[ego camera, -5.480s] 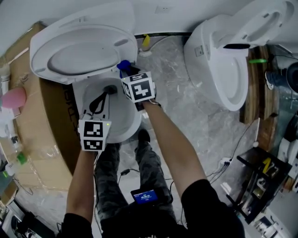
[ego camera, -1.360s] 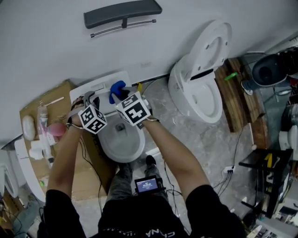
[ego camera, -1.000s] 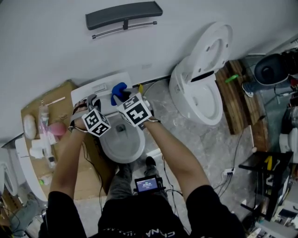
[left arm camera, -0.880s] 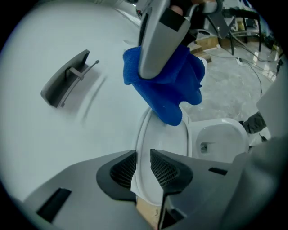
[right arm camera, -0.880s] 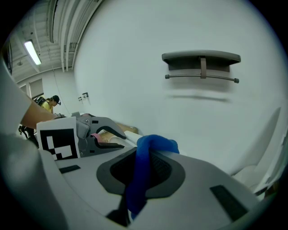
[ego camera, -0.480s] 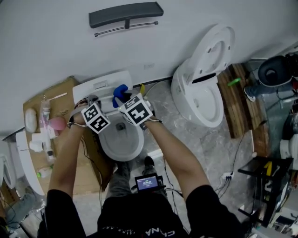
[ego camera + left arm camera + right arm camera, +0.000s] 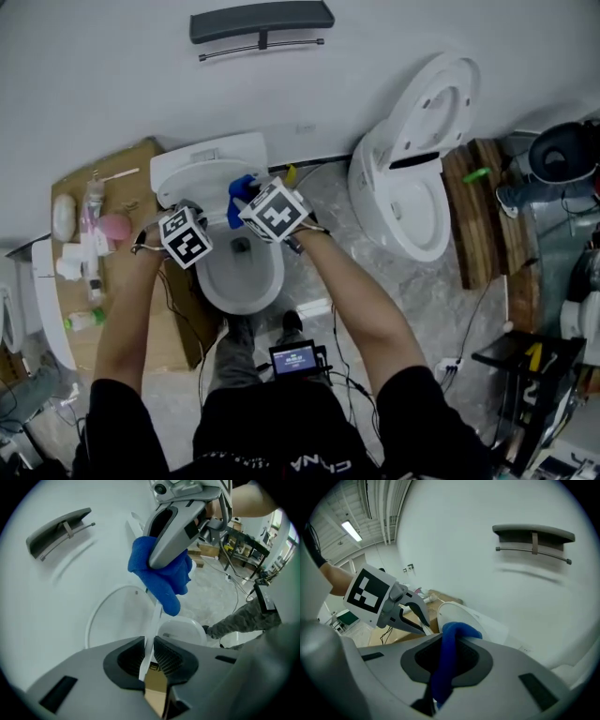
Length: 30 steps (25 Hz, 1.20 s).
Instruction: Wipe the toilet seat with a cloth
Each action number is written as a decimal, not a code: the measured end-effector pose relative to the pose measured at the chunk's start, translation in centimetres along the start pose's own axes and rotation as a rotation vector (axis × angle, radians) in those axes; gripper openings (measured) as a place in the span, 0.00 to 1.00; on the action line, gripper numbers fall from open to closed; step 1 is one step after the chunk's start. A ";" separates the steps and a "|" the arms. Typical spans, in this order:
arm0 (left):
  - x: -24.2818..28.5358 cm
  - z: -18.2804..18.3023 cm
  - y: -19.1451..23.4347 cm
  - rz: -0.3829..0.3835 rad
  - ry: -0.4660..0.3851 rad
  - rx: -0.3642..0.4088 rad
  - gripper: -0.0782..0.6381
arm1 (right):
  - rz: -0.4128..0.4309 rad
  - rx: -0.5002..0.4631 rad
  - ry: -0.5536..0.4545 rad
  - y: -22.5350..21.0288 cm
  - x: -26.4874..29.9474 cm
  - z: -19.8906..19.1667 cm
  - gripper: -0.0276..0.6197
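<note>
**Head view.**
- Toilet: white glazed bowl, oval, open to the camera. Its lid is tipped up toward a plain white wall.
- Left gripper and right gripper: grey, each with a cube of black-and-white square markers. Both are over the back of the bowl.
- Cloth: blue, soft and bunched. It sits at the right gripper's tip, just in front of the lid.
- Second toilet: white, lid raised, standing to the right on a grey marbled floor.
- Bar: dark grey and flat, fixed to the wall above.
- Cardboard: brown sheet to the left of the bowl. It carries small bottles too small to tell apart.

**Left gripper view.**
- Fingers: grey shells with black ribbed pads. They have just been closing and are clenched on the toilet seat.
- The seat shows as a thin, hard white edge running up from between the pads.
- The lid's smooth oval underside lies behind it, and the bowl is lower right.
- The right gripper's rounded grey finger comes in from above. The cloth hangs from it in a thick fold and meets the seat's edge.

**Right gripper view.**
- Fingers: same grey shells and dark pads, grasping the cloth.
- The cloth rises between the pads as a thick blue roll and folds over at the top.
- The left gripper reaches in from the left, its tips at the white seat edge.
</note>
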<state>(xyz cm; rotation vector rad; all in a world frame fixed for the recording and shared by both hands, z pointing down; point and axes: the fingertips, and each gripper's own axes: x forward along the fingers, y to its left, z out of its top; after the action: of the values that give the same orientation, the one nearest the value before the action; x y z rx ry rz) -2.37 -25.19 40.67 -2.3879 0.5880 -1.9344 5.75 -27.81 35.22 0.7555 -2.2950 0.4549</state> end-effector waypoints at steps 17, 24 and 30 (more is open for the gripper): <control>5.3 -6.1 -21.5 -0.301 0.064 -0.091 0.32 | 0.232 -0.066 0.162 8.8 2.1 -12.4 0.12; 8.8 -8.1 -26.5 -0.310 0.027 -0.027 0.35 | 0.221 -0.026 0.154 10.5 5.8 -17.3 0.12; 13.2 -10.2 -31.0 -0.303 0.046 0.051 0.38 | 0.202 0.041 0.178 13.3 7.8 -22.1 0.12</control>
<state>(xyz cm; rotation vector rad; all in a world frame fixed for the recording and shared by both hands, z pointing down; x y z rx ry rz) -1.14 2.01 63.02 -2.5301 0.1816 -2.0878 3.43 -9.53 54.92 0.4833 -2.2077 0.6373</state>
